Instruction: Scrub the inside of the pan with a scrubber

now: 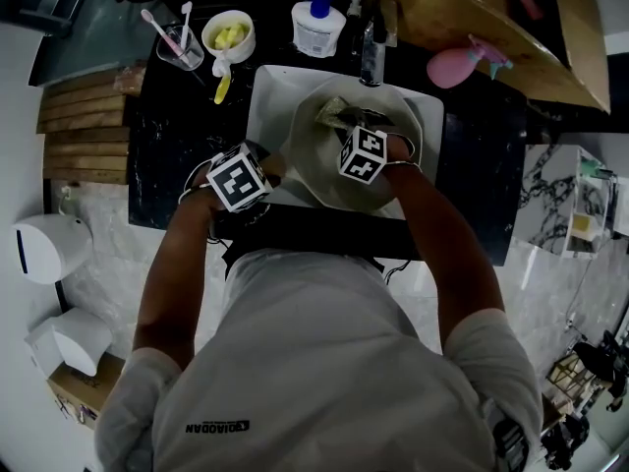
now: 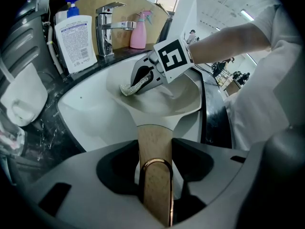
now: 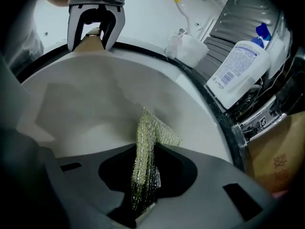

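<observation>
White sink (image 1: 267, 91) holds the pale pan (image 1: 316, 160). Left gripper (image 2: 155, 162) is clamped on the pan's wooden handle (image 2: 154, 144). Right gripper (image 3: 143, 175) reaches into the pan and pinches the glittery mesh scrubber (image 3: 148, 136), which lies against the pan's inner wall.

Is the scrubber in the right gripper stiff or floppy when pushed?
Probably floppy: the scrubber folds where the right gripper pinches it. Likely light, its mesh looking thin. It may bunch rather than slide flat on the pan.
</observation>
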The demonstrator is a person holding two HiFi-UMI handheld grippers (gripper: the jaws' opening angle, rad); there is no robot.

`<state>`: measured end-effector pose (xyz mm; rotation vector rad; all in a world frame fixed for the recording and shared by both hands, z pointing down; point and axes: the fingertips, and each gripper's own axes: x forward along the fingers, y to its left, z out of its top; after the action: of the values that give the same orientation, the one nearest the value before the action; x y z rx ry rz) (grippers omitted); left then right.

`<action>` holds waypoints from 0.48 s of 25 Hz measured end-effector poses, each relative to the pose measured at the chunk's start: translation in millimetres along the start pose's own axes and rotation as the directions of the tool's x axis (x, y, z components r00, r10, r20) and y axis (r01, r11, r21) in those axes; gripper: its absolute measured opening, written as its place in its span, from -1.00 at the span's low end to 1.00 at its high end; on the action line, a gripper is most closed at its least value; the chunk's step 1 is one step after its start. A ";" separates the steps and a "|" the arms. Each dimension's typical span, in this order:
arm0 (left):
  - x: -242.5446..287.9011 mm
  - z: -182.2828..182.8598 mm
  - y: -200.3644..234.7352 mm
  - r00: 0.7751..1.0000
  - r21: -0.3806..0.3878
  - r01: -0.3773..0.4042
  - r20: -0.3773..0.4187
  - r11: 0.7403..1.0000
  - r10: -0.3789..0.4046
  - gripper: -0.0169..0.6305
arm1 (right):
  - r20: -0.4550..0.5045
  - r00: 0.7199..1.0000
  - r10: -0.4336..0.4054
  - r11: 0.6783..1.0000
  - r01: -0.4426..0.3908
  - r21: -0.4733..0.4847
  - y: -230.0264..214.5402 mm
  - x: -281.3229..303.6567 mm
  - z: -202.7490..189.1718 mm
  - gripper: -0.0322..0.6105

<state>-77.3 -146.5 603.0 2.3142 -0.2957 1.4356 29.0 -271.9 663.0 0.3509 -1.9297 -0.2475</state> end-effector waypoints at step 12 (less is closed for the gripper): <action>4.2 -3.1 1.5 1.000 -0.006 0.007 0.005 1.000 -0.007 -0.27 | 0.068 0.987 0.145 0.989 -0.142 -0.040 35.4 -6.0 10.7 -0.56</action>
<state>-78.5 -146.4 608.3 2.3125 -0.2920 1.4238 16.7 -236.7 665.6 0.1810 -2.0078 -0.2005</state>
